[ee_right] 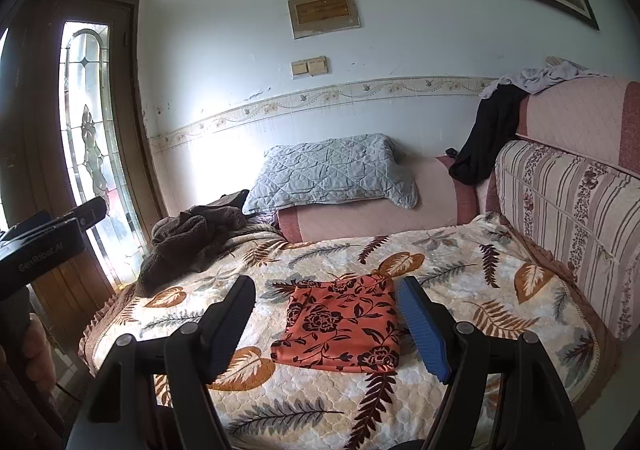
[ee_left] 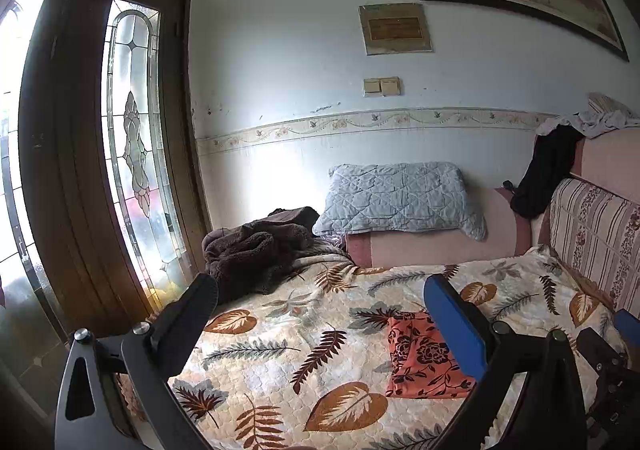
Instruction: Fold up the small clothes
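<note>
Lying flat on the leaf-print bedspread (ee_right: 460,262) is a small orange cloth (ee_right: 340,326) with dark flowers on it. It is folded into a neat square shape. Nothing is touching it.

The right gripper (ee_right: 326,314) hangs over the bed, and its jaws are wide apart with nothing between them. From its own camera, the orange cloth shows in the gap between the two fingers, but farther away and lower down on the bed. One finger has a blue pad (ee_right: 420,330).

The left gripper (ee_left: 320,314) also has its jaws wide apart and holds nothing. From its camera, the orange cloth (ee_left: 420,362) sits over to the right, partly behind the blue finger pad (ee_left: 456,326).

In the right camera view, the left gripper's black body (ee_right: 40,250) shows at the left edge. White letters on it read "GenRobot.AI", a bit blurry.

A brown fuzzy blanket (ee_right: 188,238) is piled at the far left corner of the bed. A pale blue pillow (ee_right: 328,173) leans on a pink cushion by the wall. A brown plaque (ee_right: 324,9) hangs on the wall, but its writing is too small to read. Black and white clothes (ee_right: 488,129) hang over the sofa back.
</note>
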`<state>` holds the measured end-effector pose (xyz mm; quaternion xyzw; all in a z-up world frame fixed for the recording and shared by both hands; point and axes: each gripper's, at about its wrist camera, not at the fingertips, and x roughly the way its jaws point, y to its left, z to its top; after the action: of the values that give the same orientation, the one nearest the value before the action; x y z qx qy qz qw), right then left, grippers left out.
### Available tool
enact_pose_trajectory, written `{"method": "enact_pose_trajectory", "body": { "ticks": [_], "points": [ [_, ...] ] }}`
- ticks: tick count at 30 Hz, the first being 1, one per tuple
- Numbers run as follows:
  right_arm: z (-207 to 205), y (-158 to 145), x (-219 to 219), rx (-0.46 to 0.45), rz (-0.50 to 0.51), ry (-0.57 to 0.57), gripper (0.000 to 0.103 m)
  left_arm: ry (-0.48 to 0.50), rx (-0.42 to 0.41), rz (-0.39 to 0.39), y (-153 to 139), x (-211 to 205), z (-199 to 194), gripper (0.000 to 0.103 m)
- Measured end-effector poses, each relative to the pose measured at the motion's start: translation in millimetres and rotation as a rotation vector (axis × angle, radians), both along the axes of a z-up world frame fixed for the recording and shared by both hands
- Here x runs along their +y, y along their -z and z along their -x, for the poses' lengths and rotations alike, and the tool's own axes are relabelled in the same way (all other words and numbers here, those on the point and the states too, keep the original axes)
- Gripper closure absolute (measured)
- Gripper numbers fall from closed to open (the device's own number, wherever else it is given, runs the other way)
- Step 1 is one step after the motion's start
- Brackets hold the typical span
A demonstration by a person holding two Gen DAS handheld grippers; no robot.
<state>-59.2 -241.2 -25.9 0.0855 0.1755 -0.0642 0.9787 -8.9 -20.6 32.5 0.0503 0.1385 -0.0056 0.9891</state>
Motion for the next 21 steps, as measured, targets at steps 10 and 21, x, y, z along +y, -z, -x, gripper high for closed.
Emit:
{"method": "enact_pose_trajectory", "body": {
  "ticks": [10, 21],
  "points": [
    [5, -8, 13, -0.027, 0.036, -0.021, 0.026, -0.008, -0.035, 0.013, -11, 6, 10, 0.001],
    [9, -12, 16, -0.034, 0.039, -0.030, 0.026, -0.013, -0.053, 0.034, -19, 15, 21, 0.001]
  ]
}}
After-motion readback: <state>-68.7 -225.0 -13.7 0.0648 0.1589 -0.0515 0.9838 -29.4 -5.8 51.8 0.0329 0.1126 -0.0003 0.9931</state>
